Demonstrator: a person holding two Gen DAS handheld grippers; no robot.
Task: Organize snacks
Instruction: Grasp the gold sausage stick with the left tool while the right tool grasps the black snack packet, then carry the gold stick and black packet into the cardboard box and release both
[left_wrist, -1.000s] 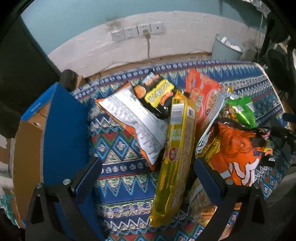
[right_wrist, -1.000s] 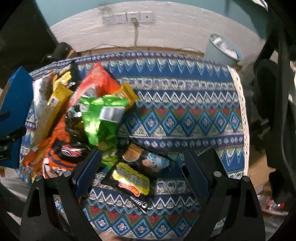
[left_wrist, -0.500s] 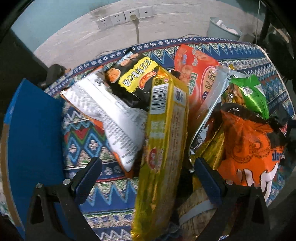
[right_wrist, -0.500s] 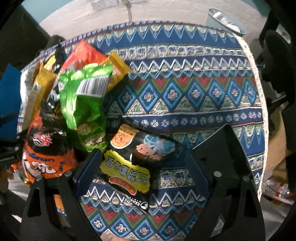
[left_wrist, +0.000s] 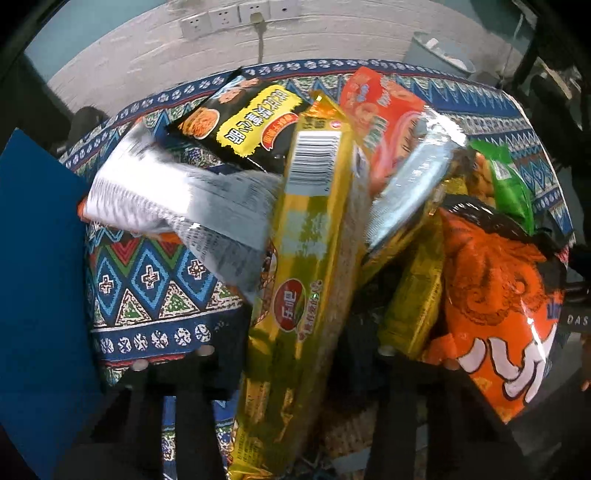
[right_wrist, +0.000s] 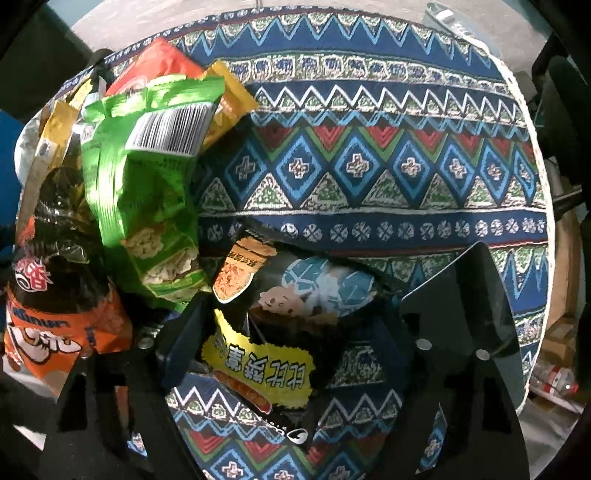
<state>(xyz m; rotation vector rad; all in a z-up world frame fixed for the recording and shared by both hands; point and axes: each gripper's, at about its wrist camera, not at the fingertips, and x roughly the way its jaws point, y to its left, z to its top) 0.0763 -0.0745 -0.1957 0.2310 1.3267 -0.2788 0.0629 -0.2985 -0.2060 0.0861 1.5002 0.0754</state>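
Both grippers have dropped closer to the heap of snacks. The left gripper (left_wrist: 295, 354) has come down over the long yellow foil biscuit packet (left_wrist: 306, 280), its fingers now straddling it. The right gripper (right_wrist: 295, 314) has lowered around the black crinkled snack bag with the yellow label (right_wrist: 273, 332), which now lies between its spread fingers.

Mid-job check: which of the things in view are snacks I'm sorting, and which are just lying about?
For the job:
- long yellow cracker pack between the left gripper fingers
- black-and-yellow packet between the right gripper fingers
- green bag
- orange bag
- red bag
- silver-backed bag

Lying about:
- patterned tablecloth
- wall sockets
- waste bin
- blue box
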